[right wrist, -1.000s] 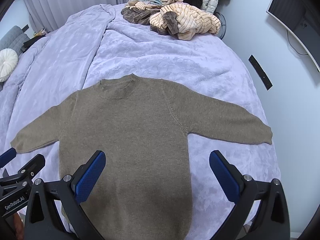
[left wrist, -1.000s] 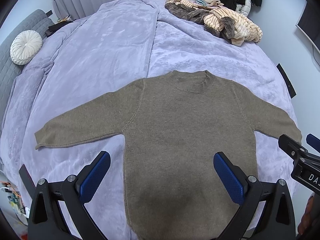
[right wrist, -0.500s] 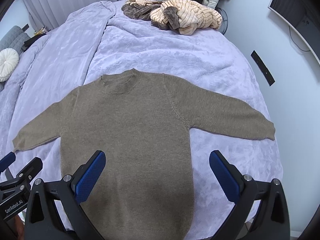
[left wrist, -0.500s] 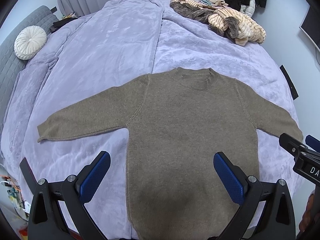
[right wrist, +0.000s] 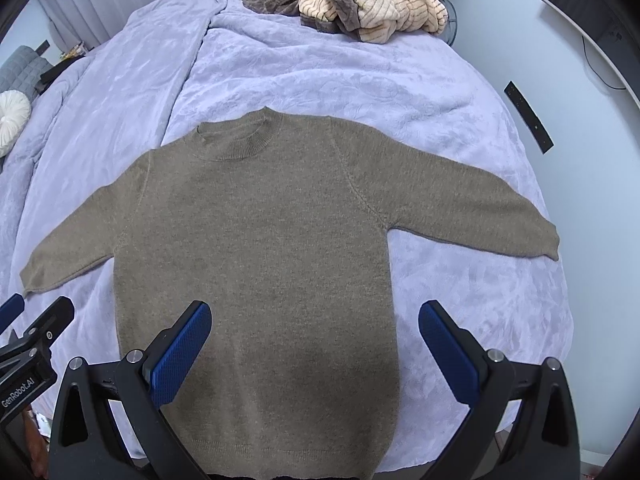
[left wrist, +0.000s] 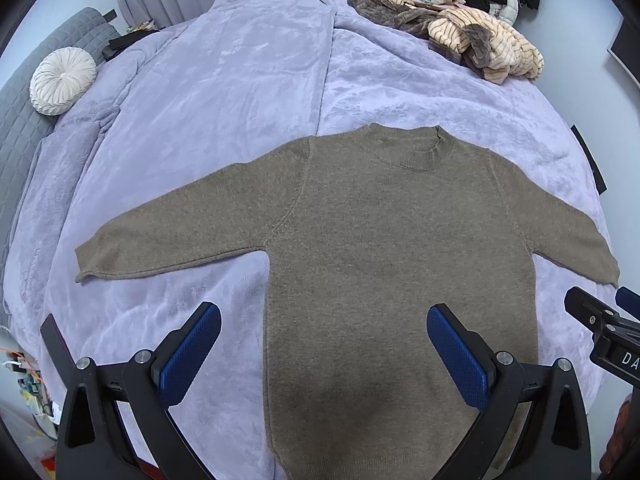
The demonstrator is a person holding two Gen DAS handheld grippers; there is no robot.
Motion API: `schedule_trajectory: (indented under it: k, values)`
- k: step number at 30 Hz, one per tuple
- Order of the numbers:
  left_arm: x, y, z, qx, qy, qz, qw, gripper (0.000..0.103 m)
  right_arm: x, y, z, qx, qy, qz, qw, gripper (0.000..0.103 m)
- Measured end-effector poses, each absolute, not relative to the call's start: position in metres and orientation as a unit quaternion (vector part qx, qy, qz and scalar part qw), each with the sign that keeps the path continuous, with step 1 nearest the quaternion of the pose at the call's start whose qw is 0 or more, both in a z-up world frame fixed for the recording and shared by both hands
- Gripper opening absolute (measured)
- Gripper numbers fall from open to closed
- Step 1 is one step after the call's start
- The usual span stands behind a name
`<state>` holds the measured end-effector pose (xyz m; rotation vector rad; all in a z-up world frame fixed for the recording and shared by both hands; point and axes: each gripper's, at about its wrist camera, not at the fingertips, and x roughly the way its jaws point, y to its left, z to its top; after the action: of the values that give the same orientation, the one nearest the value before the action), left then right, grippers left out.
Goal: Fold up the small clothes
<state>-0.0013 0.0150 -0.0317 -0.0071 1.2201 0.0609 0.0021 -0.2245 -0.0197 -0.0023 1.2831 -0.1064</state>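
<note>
A small olive-brown knit sweater (left wrist: 384, 248) (right wrist: 260, 232) lies flat and face up on the lavender bed cover, both sleeves spread out to the sides, hem toward me. My left gripper (left wrist: 324, 320) hovers above the sweater's lower left side, open, nothing between its blue pads. My right gripper (right wrist: 314, 318) hovers above the lower right side, also open and empty. Each gripper shows at the edge of the other's view: the right gripper (left wrist: 600, 320) and the left gripper (right wrist: 32, 328).
A heap of striped and brown clothes (left wrist: 452, 36) (right wrist: 352, 4) sits at the bed's far right corner. A round white cushion (left wrist: 62, 80) rests on a grey seat at the left. The lavender bed cover (left wrist: 224, 92) stretches beyond the sweater. A wall and monitor (right wrist: 592, 12) stand right.
Both grippers have drifted slightly forward over the sweater, so it sits lower in each view. The sweater itself has not moved and both grippers stay open.
</note>
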Motion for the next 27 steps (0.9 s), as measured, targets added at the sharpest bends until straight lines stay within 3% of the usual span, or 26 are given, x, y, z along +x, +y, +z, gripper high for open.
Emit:
schedule_trajectory:
  k: [27]
  values:
    - [0.022, 0.051, -0.101, -0.036, 0.605, 0.024, 0.795, 0.103, 0.025, -0.198, -0.077, 0.007, 0.627, -0.049, 0.778, 0.103]
